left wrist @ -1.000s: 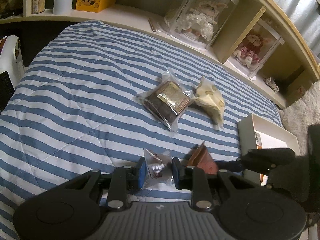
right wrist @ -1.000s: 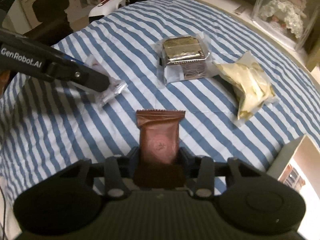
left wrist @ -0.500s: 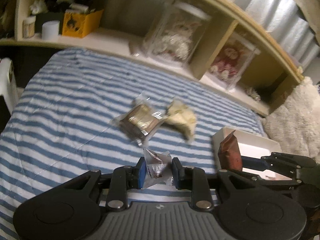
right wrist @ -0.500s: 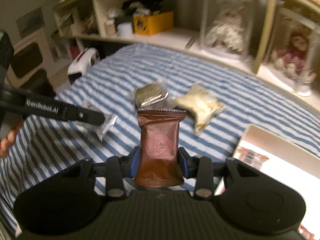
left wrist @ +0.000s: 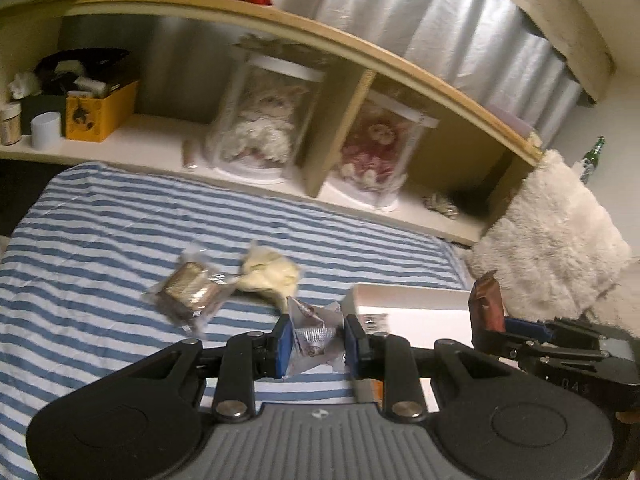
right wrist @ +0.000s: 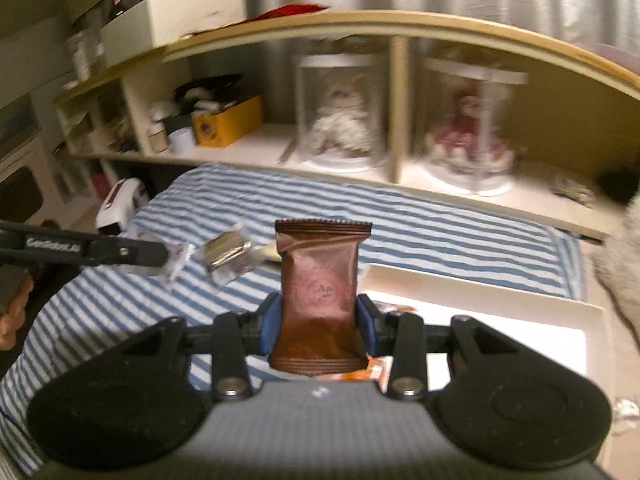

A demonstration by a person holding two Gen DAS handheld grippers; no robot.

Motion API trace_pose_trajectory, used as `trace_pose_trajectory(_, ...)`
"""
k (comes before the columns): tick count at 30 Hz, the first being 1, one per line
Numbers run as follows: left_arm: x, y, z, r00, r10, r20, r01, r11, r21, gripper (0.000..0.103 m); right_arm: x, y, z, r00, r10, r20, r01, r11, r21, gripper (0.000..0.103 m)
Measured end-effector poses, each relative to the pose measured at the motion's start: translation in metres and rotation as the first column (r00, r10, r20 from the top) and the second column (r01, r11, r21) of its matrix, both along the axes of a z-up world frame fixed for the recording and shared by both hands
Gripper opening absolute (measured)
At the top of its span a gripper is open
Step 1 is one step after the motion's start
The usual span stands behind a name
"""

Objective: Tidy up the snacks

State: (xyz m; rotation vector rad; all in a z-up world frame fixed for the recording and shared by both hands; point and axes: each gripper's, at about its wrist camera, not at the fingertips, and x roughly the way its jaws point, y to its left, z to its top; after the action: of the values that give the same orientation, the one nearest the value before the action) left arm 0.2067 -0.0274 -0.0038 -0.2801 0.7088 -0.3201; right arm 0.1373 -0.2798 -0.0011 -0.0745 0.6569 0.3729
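Your left gripper is clamped on a small clear-and-silver snack wrapper, its blue pads pressing the crinkled packet from both sides. Your right gripper is closed around a brown foil snack packet, which stands upright between the pads with its crimped top edge uppermost — the packet is smooth, glossy and printed with a faint round emblem. Both packets are held in the air above the blue-and-white striped quilt.

In the left wrist view the right gripper shows at the right edge with the brown packet sticking up from it, over the white box that sits at the quilt's right side. Orange-printed packets lie inside the box, partly hidden behind your right gripper.

Two snacks lie on the quilt near its middle — a gold-and-brown bar in a clear bag and, touching it on the right, a pale yellow bag.

Beyond the quilt's far edge runs a wooden shelf holding two dolls in clear cases, a yellow box and a white cup. A fluffy cream cushion leans at the quilt's far right corner.
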Motion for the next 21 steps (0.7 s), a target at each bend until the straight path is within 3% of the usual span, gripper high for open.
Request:
trace_pose_trajectory(10, 0.004, -0.069, 0.002, 0.995, -0.097, 0.028, 0.097, 0.995, -0.018, 0.029, -0.015, -0.065, -0.008, 0.992, -0.123, 0.008, 0.122, 0.991, 0.046, 0.046)
trace_pose_trajectory(21, 0.022, -0.145, -0.029, 0.982, -0.179, -0.063, 0.179, 0.984, -0.012, 0.029, -0.004, -0.107, -0.04, 0.978, -0.186, -0.091, 0.192, 0.979, 0.069, 0.046)
